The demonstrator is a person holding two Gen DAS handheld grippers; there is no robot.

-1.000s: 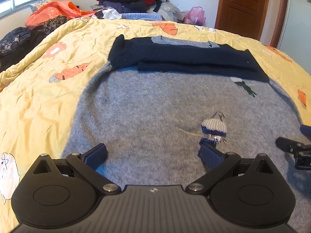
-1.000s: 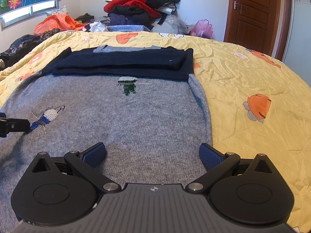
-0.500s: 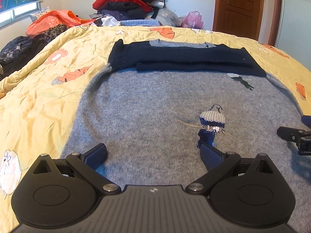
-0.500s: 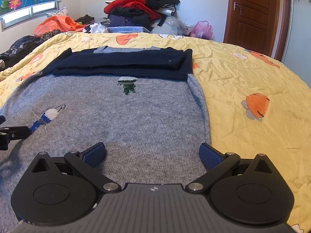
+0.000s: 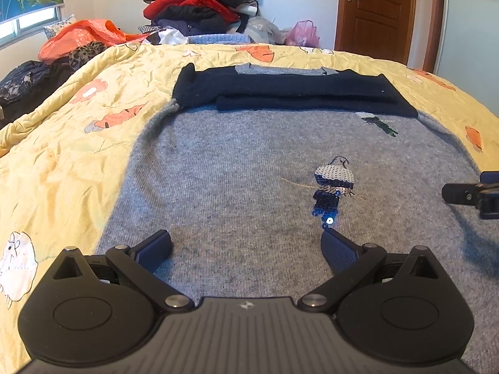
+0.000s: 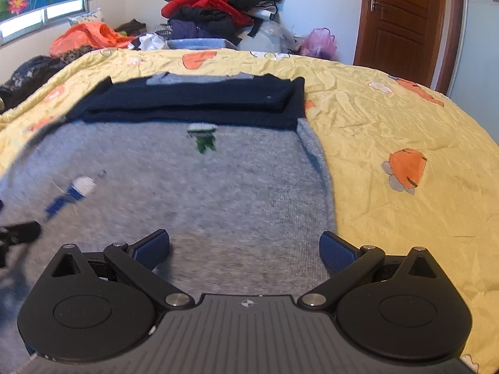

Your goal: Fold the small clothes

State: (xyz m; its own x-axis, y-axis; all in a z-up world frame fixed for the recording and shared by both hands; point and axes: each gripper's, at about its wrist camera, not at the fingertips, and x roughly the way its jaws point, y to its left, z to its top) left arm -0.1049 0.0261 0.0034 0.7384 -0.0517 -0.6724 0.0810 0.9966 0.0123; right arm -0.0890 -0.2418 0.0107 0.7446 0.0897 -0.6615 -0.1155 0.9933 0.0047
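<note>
A grey knit sweater (image 5: 237,180) lies flat on the yellow quilt, with its navy sleeves (image 5: 280,93) folded across the top. It carries a sequin figure (image 5: 332,184) and a green figure (image 5: 379,124). My left gripper (image 5: 246,246) is open and empty, low over the sweater's near left part. My right gripper (image 6: 244,246) is open and empty over the sweater's (image 6: 218,187) near right part, close to its right edge. Each gripper's finger shows at the edge of the other's view.
The yellow quilt (image 6: 389,131) with orange patches covers the bed around the sweater. A pile of clothes (image 5: 199,9) and an orange bag (image 5: 81,35) sit at the far end. A brown door (image 6: 402,18) stands at the back right.
Both grippers have drawn back and tilted up a little, so the sweater sits farther away in view. The right wrist view is blurred by motion. Both stay open.
</note>
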